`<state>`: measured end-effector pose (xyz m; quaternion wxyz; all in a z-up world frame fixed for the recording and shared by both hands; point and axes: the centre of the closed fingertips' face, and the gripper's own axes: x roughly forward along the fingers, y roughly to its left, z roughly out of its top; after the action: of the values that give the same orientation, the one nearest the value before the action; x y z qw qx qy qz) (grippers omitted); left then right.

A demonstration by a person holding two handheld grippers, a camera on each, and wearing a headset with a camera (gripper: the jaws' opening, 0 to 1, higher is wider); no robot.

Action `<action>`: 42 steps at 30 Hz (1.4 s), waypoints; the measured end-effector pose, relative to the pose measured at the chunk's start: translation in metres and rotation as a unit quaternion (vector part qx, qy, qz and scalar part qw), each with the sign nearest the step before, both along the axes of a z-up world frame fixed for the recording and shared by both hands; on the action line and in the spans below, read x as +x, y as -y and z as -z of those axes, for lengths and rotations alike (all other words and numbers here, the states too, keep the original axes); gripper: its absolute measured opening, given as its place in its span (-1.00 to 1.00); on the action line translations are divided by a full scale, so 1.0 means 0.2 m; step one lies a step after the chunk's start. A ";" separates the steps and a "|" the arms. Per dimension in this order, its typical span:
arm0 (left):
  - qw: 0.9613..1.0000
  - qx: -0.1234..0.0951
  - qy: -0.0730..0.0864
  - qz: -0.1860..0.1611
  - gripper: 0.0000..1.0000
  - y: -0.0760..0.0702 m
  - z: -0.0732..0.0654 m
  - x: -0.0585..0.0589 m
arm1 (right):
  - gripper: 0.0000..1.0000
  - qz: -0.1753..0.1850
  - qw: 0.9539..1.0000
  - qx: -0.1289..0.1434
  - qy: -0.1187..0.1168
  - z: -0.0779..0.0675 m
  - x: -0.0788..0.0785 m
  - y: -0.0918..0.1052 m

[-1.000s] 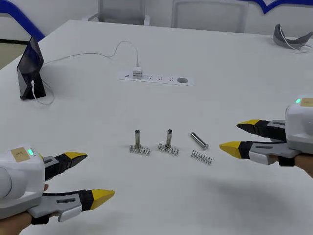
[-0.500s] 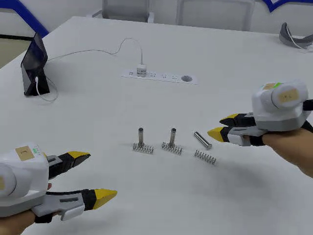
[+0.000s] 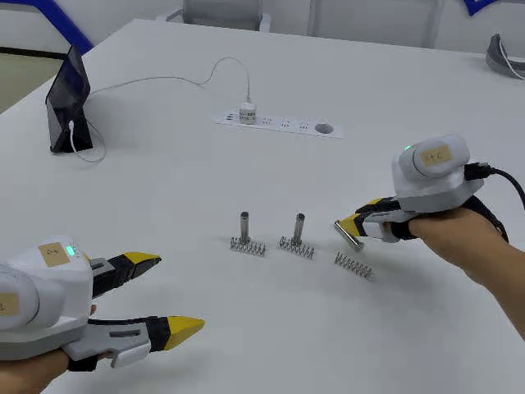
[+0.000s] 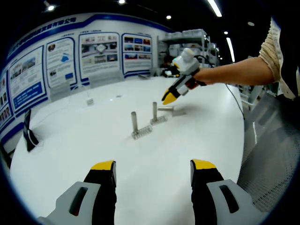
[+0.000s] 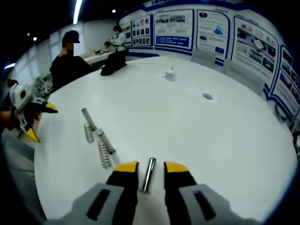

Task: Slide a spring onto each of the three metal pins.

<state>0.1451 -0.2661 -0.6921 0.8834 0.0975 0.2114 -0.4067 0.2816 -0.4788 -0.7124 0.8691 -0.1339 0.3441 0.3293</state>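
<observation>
The pin (image 5: 149,174) lies flat on the bench (image 5: 211,140), long axis along the right tongs (image 5: 151,167), which straddle it, slightly parted (not pinching). The left tongs (image 4: 153,165) gape, empty.

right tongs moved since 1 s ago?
Yes. The right tongs have closed in on the lying pin: earlier they stood off to its right in the head view, now their tips straddle its end.

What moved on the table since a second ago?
The right claw moved left, in to the lying pin, and narrowed; its jaws now sit either side of it, with gaps. The left claw stayed open; the upright pins and springs stayed put.
</observation>
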 end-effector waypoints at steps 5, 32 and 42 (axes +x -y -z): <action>1.000 0.000 -0.002 0.000 0.30 0.00 0.01 0.00 | -0.63 0.008 1.000 -0.007 -0.010 0.04 0.03 -0.01; 1.000 -0.002 -0.006 -0.006 0.29 -0.02 0.02 0.01 | -0.81 0.017 0.998 -0.042 -0.048 0.11 0.05 -0.01; 1.000 -0.002 -0.001 -0.005 0.29 -0.02 0.00 0.02 | -0.83 0.038 0.998 -0.039 -0.045 0.11 0.04 0.00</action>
<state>0.1483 -0.2630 -0.6914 0.8856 0.0943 0.2116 -0.4025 0.2906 -0.4797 -0.7336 0.8589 -0.1396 0.3998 0.2880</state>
